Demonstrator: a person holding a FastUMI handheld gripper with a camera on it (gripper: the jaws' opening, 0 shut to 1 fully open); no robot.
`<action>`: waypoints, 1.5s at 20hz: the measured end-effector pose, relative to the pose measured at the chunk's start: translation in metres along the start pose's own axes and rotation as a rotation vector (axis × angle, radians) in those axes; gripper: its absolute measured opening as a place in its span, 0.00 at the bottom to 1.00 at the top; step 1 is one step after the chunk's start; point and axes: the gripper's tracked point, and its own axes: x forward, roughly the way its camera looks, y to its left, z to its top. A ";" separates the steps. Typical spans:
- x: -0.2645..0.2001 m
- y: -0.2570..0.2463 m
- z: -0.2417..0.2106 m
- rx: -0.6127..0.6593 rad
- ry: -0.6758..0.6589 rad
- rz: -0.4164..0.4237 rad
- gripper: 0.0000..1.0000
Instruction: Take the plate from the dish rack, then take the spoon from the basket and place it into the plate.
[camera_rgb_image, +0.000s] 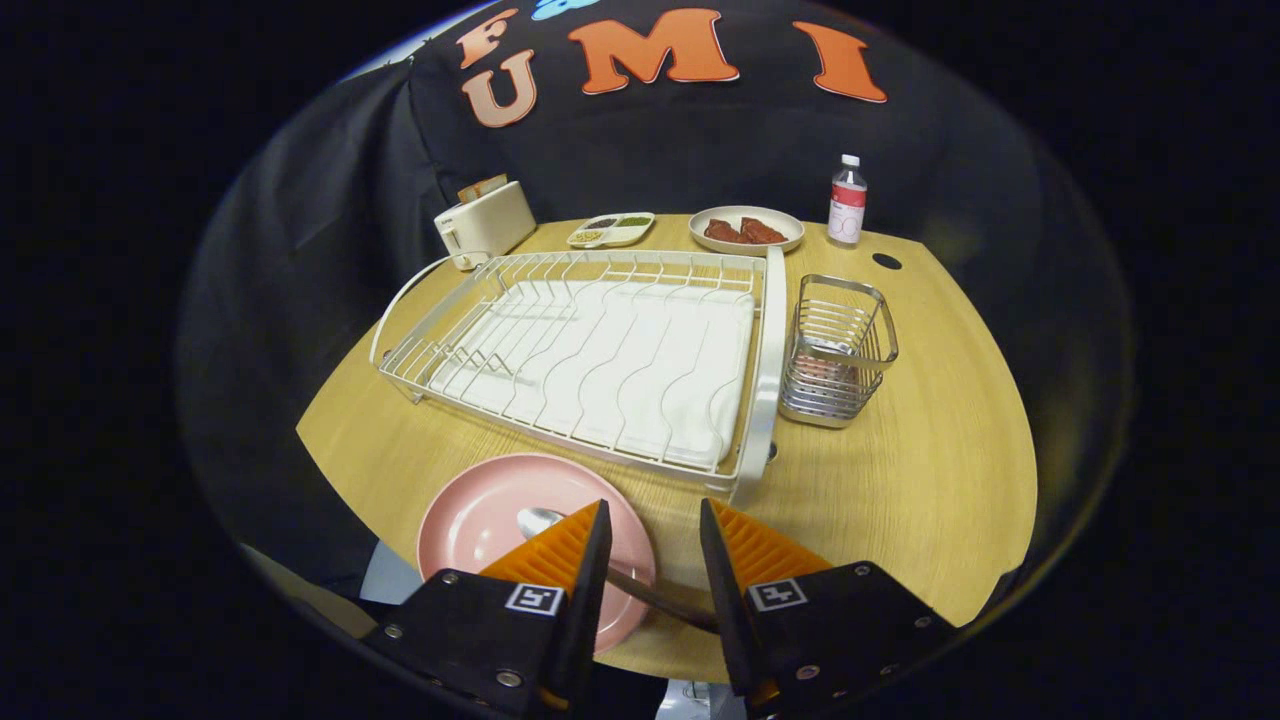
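Two jobs look done already. The round pink plate (500, 520) sits on the pale wooden table (920, 480), low in the frame, just in front of the white wire dish rack (590, 350). The rack has no dishes in it. The shiny metal spoon (540, 520) lies in the plate, with its bowl on the pink part and its handle running out over the rim, toward the gap between the fingers. The gripper (652, 535) has its fingers apart, and they do not seem to press on the spoon. The small wire basket (838, 350) stands to the right of the rack, and I cannot tell what is inside. I think nothing is left but to pull the claw away.
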 end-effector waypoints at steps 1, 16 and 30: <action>-0.003 -0.001 0.004 0.001 -0.008 -0.005 0.57; -0.115 -0.037 0.189 -0.060 -0.501 -0.217 0.89; -0.200 -0.030 0.278 -0.047 -0.766 -0.291 0.90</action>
